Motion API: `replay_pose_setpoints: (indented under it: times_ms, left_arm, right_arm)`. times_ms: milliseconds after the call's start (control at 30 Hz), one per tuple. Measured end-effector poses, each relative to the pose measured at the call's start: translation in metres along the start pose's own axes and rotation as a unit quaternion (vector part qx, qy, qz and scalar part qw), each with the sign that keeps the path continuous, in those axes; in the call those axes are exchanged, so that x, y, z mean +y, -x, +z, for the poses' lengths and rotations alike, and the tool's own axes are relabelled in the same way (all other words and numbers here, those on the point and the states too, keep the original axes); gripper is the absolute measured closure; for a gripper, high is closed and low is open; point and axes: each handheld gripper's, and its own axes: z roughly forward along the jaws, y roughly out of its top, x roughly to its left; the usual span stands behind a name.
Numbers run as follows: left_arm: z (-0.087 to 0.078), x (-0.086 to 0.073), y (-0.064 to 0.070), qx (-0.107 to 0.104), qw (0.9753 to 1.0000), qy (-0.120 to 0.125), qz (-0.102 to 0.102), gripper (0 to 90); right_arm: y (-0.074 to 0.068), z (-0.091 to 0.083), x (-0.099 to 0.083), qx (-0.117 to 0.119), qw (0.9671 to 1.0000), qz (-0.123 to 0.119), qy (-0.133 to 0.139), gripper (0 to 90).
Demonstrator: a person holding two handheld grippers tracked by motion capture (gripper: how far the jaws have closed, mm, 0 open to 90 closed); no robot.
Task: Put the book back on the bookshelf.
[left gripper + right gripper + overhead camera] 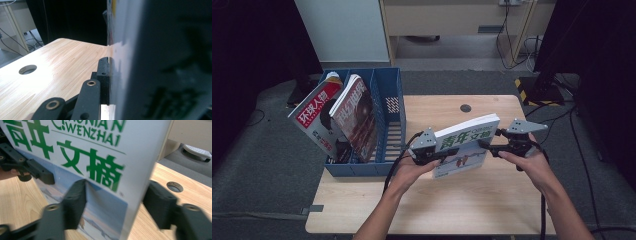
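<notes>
1. High view: nearest the camera, the person's forearms come in from the near edge. The left gripper (430, 151) and right gripper (511, 141) hold a green-titled magazine (464, 145) upright between them above the wooden table (462, 200). Its long axis runs left to right; the blue file rack (384, 125), holding two magazines, stands just to its left, nearer the left hand.
2. Left gripper view: a black jaw lies flat against the magazine's (150, 62) cover, clamped on its edge; the table's cable hole (27, 69) sits at far left.
3. Right gripper view: the jaws straddle the magazine's (100, 170) spine edge, apparently pinching it, with the left gripper (32, 170) beyond.
</notes>
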Motion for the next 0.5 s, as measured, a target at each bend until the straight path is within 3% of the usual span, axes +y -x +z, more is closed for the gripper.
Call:
replay_pose_setpoints:
  times_ms: [67,167,333,500]
  left_arm:
    - [-0.002,-0.001,-0.002,0.008,1.0,0.0,-0.002,73.3]
    - [-0.005,-0.002,-0.007,0.018,0.9998,0.001,-0.009,73.2]
    - [-0.005,-0.004,-0.009,0.043,0.9988,0.011,-0.021,71.0]
    - [-0.004,-0.006,-0.009,0.051,0.9981,0.023,-0.027,68.2]
  right_arm:
    - [0.001,-0.004,-0.001,0.0,1.0,-0.004,0.0,56.4]
    - [-0.002,-0.008,-0.002,0.012,0.9998,-0.017,-0.002,65.6]
    - [-0.007,-0.009,-0.002,0.02,0.9994,-0.026,-0.005,70.7]
    - [-0.01,-0.01,0.0,0.024,0.9993,-0.027,-0.009,72.4]
